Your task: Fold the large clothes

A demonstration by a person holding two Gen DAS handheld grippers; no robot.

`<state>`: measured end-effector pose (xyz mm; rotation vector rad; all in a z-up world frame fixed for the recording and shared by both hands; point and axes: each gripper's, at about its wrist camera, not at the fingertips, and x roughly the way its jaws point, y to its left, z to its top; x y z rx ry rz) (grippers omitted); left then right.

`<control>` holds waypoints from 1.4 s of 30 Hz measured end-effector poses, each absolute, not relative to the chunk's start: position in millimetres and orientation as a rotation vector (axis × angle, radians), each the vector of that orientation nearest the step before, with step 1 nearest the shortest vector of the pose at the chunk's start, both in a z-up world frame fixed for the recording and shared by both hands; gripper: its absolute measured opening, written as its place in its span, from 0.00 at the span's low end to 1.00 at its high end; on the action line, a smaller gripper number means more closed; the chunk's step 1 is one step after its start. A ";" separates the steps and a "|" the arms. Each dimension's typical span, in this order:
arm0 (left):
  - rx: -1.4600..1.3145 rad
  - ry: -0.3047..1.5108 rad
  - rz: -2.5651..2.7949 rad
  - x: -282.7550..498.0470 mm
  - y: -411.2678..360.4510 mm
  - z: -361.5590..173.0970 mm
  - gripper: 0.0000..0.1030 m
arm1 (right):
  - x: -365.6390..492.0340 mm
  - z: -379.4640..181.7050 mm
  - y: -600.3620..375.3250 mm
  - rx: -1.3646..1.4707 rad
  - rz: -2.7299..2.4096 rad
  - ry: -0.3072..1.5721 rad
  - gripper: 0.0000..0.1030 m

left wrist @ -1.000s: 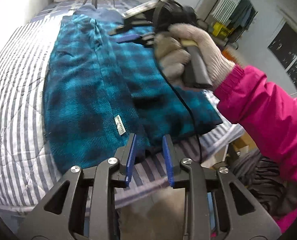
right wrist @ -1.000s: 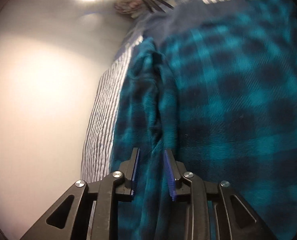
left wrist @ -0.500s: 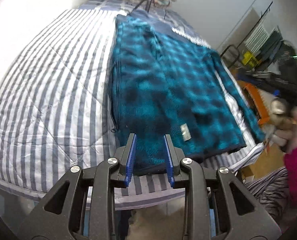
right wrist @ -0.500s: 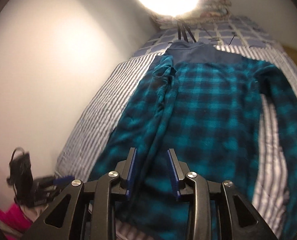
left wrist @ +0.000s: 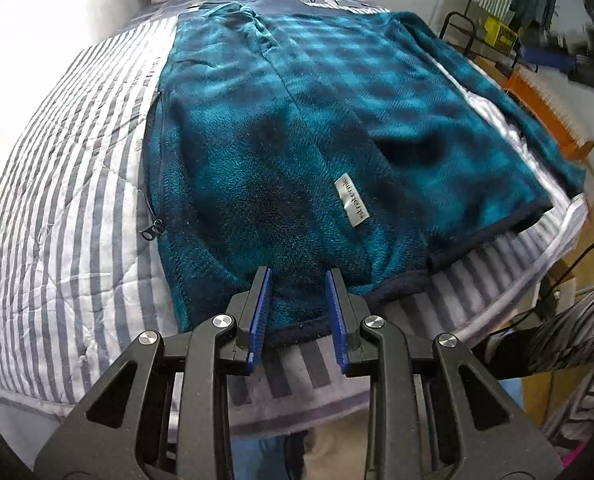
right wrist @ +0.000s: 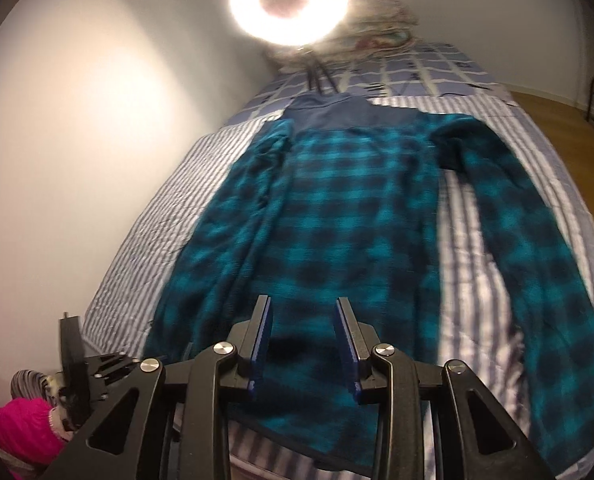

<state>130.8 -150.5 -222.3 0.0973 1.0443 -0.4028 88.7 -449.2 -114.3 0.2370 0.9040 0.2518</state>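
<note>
Overhead, a ring light (right wrist: 288, 2) glares above the striped bedspread (left wrist: 69, 208).

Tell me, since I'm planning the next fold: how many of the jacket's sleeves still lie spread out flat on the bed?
1. The right-hand sleeve lies stretched out beside the jacket body on the striped bedspread. The other sleeve is folded in over the body's left side.

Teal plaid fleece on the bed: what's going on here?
A person with a gripper in each hand is folding the teal plaid fleece laid flat on the striped quilt. One side is already folded in; the other sleeve lies stretched out. The left gripper hangs open over the hem; the right gripper, jaws opening, holds nothing.
</note>
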 end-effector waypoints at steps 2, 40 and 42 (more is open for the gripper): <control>0.049 1.036 -0.410 128.9 -144.2 -210.1 0.25 | 82.5 -113.5 -463.7 0.253 0.224 0.893 0.44; -0.002 0.991 -0.635 141.2 -223.4 -149.2 0.52 | -40.1 -210.6 -765.7 0.663 -0.242 1.005 0.50; -0.004 0.992 -0.637 141.3 -224.0 -149.6 0.52 | -41.4 -212.7 -765.0 0.673 -0.230 1.008 0.50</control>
